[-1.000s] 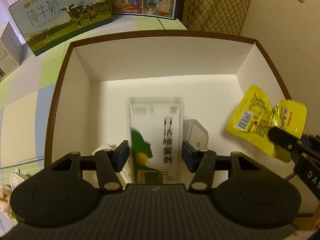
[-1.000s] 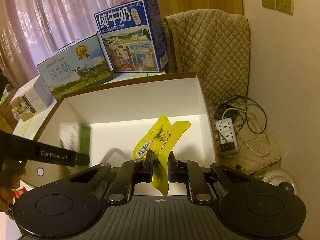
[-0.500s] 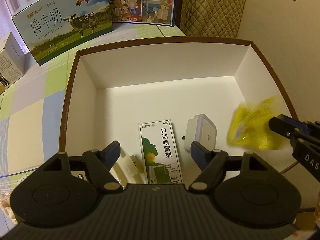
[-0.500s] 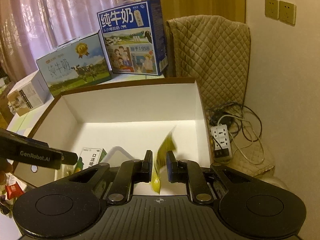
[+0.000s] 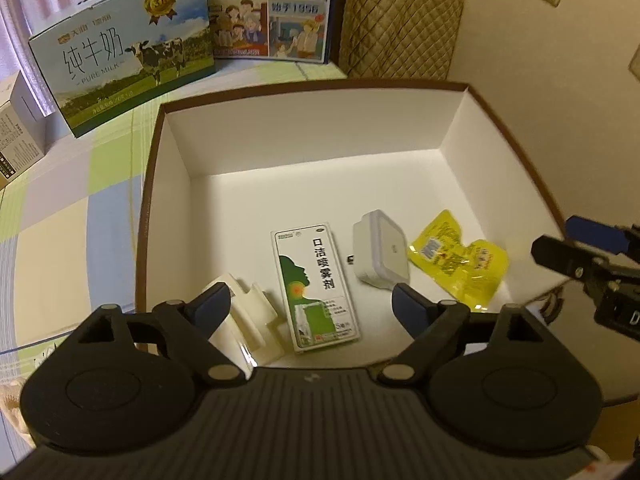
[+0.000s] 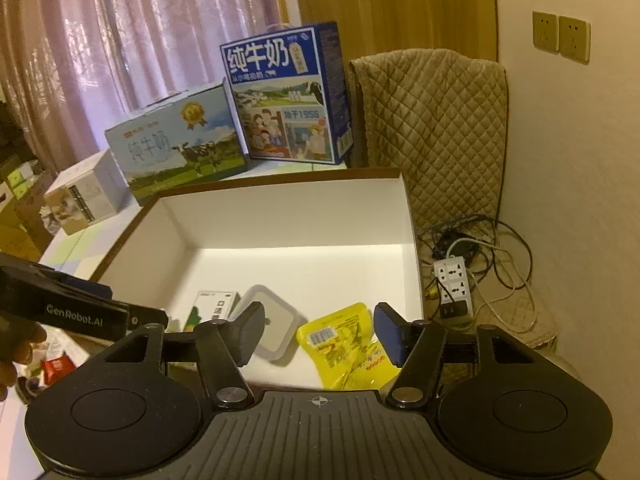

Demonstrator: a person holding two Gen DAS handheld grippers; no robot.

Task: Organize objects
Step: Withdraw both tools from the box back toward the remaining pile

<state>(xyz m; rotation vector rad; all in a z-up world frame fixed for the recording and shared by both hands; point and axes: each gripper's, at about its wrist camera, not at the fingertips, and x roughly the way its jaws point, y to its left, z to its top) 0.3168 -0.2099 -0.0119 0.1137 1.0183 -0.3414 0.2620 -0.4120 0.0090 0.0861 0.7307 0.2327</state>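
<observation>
A brown-rimmed white box (image 5: 152, 200) (image 6: 408, 216) holds a green-and-white spray carton (image 5: 314, 284) (image 6: 210, 306), a white square plug-in device (image 5: 380, 258) (image 6: 268, 322), a yellow snack pouch (image 5: 458, 258) (image 6: 346, 346) and a cream plastic piece (image 5: 252, 320). My left gripper (image 5: 310, 304) hovers open above the box's near side, nothing between its fingers. My right gripper (image 6: 320, 330) is open above the yellow pouch, which lies loose on the box floor. The right gripper's fingers (image 5: 576, 248) show at the right edge of the left wrist view.
Two milk cartons (image 5: 124, 56) (image 6: 288, 92) stand behind the box on the checked tablecloth (image 5: 72, 200). A small white box (image 6: 80, 196) sits at the left. A quilted chair (image 6: 432, 128) and a power strip (image 6: 452, 284) with cables are to the right.
My left gripper let go of the spray carton and rose, opening wide. My right gripper opened and dropped the yellow pouch onto the box floor, then pulled back.
</observation>
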